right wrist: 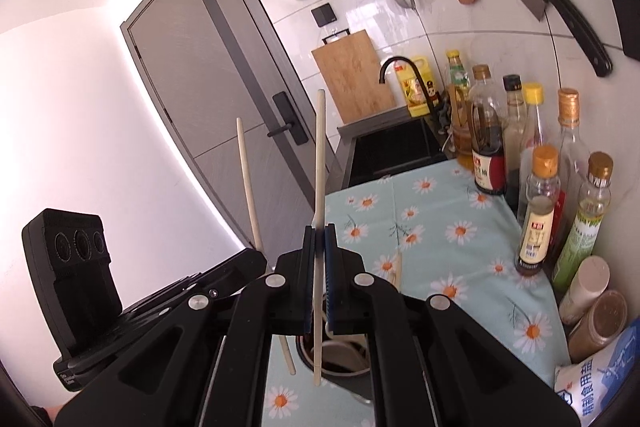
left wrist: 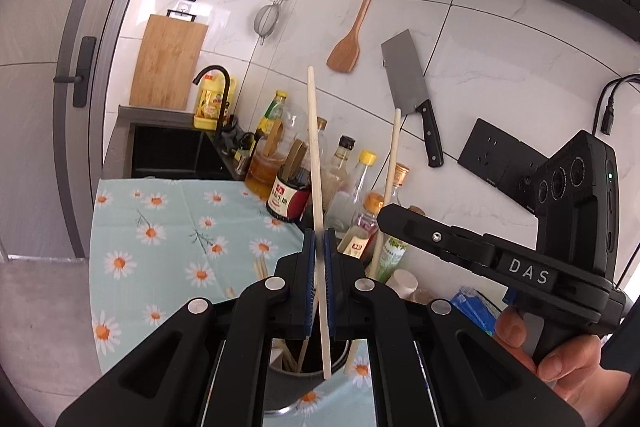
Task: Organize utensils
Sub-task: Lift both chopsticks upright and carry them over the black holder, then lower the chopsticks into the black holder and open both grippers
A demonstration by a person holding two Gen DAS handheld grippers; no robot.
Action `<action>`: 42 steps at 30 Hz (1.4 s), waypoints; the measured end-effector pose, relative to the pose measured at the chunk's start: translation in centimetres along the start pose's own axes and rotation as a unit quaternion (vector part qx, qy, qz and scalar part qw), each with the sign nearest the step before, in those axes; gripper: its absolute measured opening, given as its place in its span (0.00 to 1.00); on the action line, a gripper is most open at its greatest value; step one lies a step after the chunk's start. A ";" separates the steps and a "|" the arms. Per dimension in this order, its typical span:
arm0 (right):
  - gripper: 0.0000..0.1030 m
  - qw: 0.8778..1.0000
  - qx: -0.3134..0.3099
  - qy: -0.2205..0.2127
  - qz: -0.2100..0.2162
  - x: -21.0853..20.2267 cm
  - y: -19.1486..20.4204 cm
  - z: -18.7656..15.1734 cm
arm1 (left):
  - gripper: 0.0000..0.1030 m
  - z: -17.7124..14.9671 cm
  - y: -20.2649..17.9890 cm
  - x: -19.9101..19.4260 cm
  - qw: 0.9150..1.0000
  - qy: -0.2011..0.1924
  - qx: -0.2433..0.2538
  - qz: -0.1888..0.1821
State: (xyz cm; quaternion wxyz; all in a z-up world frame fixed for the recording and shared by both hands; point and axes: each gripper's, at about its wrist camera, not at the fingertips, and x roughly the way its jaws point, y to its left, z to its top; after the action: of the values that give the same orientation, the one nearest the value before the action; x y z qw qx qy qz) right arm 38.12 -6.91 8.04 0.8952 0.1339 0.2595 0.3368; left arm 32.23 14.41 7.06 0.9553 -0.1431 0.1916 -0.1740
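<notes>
Chopsticks were the task's things here: one pale chopstick point(left wrist: 318, 163) stood nearly upright, pinched between the pressed-together blue pads of the left gripper point(left wrist: 319, 247), its lower tip hanging just over the mouth of the dark holder point(left wrist: 308, 363) below the jaws. The right gripper point(right wrist: 320, 241) likewise had its jaws closed on a second chopstick point(right wrist: 320, 163), gripped near mid-length, tip over the same holder point(right wrist: 340, 359). Such sticks looked light, stiff and smooth, so a pinch near the middle seemed best; a loose grip would probably let them pivot or slide. More chopsticks already leaned inside the holder and could block a straight drop. A few loose sticks point(left wrist: 262, 269) lay on the daisy-print cloth point(left wrist: 160, 227) left of the left jaws. Beyond and to the right of both jaws crowded sauce bottles point(right wrist: 540, 211). The two grippers sat close together, so either could knock the other's stick.
</notes>
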 end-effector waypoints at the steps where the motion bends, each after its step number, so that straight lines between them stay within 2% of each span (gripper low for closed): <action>1: 0.06 1.000 0.003 -0.007 0.001 0.0 -0.1 0.2 | 0.03 0.1 0.0 0.1 1.000 -0.003 0.002 0.000; 6: 0.06 0.999 0.005 -0.034 -0.006 0.2 -0.3 0.9 | 0.03 0.5 0.1 0.5 1.000 -0.020 0.011 -0.003; 12: 0.06 0.999 -0.006 -0.038 -0.022 0.9 -0.4 1.1 | 0.03 0.5 0.5 1.3 1.000 -0.025 0.011 -0.009; 23: 0.06 0.999 0.007 -0.019 -0.035 1.9 -1.1 0.2 | 0.05 -0.5 1.5 2.5 1.000 0.002 -0.003 -0.011; 26: 0.11 0.999 0.013 -0.016 -0.035 1.9 -1.2 0.1 | 0.05 -0.7 1.7 2.6 1.000 0.010 -0.008 -0.009; 28: 0.12 0.999 0.016 -0.014 -0.037 1.8 -1.3 0.0 | 0.05 -0.8 1.9 2.7 1.000 0.016 -0.011 -0.006; 37: 0.13 0.999 0.015 -0.009 -0.037 0.5 -0.9 -0.1 | 0.05 -0.6 1.1 1.4 1.000 0.022 -0.007 -0.008; 39: 0.18 0.999 0.018 -0.008 -0.038 0.0 -0.9 -0.2 | 0.12 -0.6 0.6 0.9 1.000 0.022 -0.001 -0.006; 40: 0.18 0.999 0.019 -0.007 -0.038 -0.1 -0.9 -0.3 | 0.25 -0.6 0.5 0.6 1.000 0.023 0.000 -0.007; 42: 0.19 0.999 0.016 -0.007 -0.041 -0.8 -0.7 -0.6 | 0.28 -0.8 0.0 -0.2 1.000 0.018 0.005 -0.004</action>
State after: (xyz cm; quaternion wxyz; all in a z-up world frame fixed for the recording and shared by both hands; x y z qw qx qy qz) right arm 37.68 -7.90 7.55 0.9077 0.1395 0.2636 0.2952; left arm 31.72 14.35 6.42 0.9516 -0.1361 0.2076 -0.1814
